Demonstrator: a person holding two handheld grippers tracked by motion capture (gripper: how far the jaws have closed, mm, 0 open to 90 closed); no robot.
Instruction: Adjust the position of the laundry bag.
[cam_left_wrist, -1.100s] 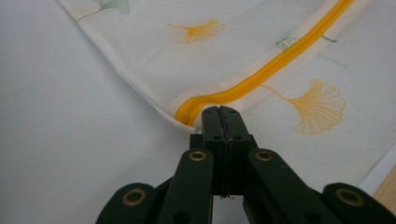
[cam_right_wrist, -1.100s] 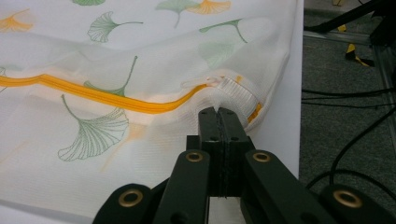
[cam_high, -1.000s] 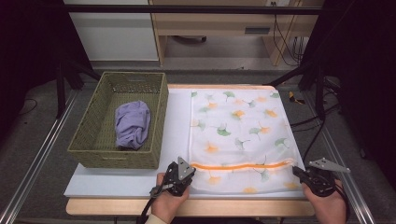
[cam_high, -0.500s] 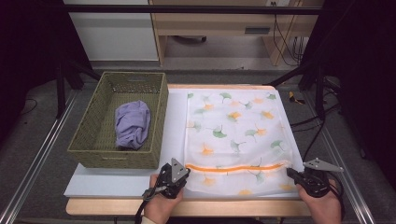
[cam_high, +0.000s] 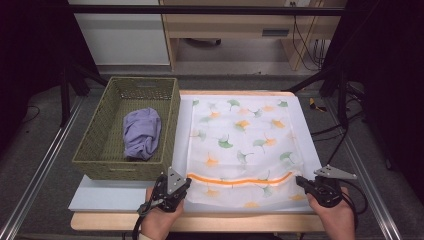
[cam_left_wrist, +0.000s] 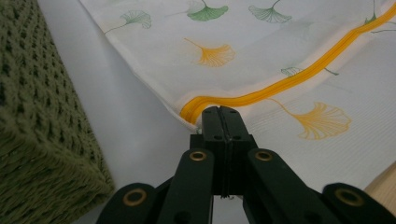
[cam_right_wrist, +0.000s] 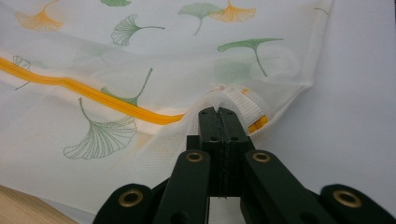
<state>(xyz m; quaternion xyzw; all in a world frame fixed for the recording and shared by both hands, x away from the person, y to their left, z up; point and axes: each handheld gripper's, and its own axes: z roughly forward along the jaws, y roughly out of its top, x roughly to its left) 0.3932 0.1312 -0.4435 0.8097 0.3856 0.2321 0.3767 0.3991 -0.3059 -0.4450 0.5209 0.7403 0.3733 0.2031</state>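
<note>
A white mesh bag printed with green and orange ginkgo leaves lies flat on the white board. An orange zipper crosses it near the front. My left gripper is shut on the bag's left edge at the zipper's end. At the other end of the zipper my right gripper is shut on the bunched fabric. Both ends of the zipper line are lifted slightly, and it sags between them. In the gripper views, both the left gripper and the right gripper have their jaws pressed together.
A green woven basket stands left of the bag with a crumpled purple cloth inside; its wall is close to my left gripper. The wooden table edge runs just in front of both hands. Metal rails flank the table.
Both grippers have drawn back toward the table's front edge, pulling the bag's near part with them. The zipper line sits closer to the front edge than before.
</note>
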